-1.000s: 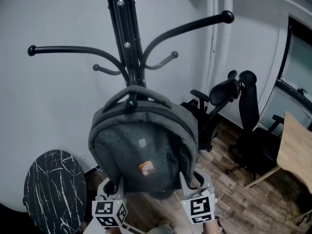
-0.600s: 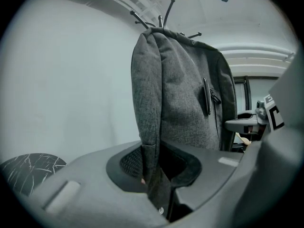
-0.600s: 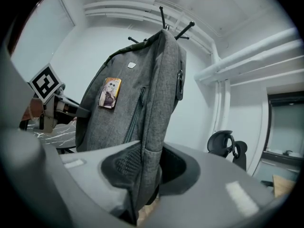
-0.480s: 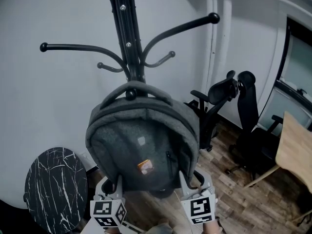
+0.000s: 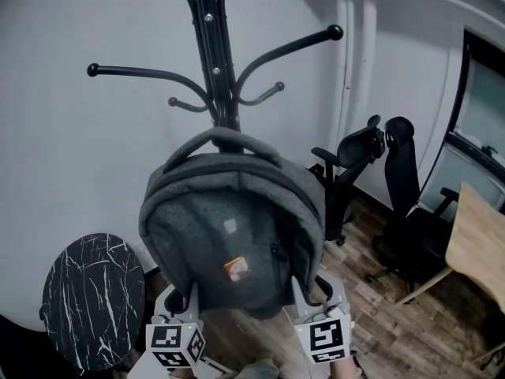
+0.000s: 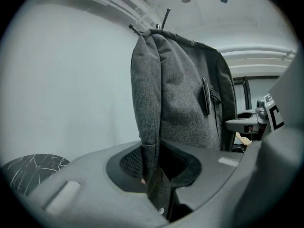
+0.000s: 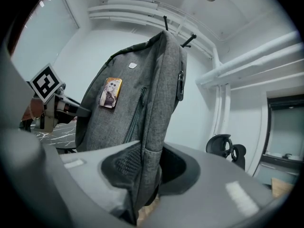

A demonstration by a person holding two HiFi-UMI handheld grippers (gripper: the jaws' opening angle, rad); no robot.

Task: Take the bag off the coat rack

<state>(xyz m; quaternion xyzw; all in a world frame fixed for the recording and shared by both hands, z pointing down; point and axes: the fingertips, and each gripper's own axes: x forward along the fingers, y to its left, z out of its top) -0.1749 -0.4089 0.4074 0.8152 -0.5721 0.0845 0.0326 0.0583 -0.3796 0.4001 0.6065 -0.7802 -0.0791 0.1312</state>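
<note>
The left tool (image 5: pixel 183 300) is clenched on the lower left side edge of the bag (image 5: pixel 229 235), and the grey fabric runs straight down into the narrow gap between its jaws. The right tool (image 5: pixel 316 294) grasps the lower right side edge in the same way, its jaws closed to the thickness of the side panel.

The bag sits between the two tools, right in front of the coat rack (image 5: pixel 215 61). Its top handle (image 5: pixel 221 136) arches across the pole just below the lower hooks. Whether the handle hangs on a peg cannot be told.

A white wall closes the far side and the left. A round black marble top (image 5: pixel 93 298) stands low at the left, near the left tool. Office chairs (image 5: pixel 371 180) and the corner of a wooden bench (image 5: pixel 477 243) crowd the right. Bare wood floor (image 5: pixel 394 330) lies open on the near right.

The bag's long axis is roughly upright with the handle uppermost, and the front with the small orange patch (image 5: pixel 235 269) faces the near side.
</note>
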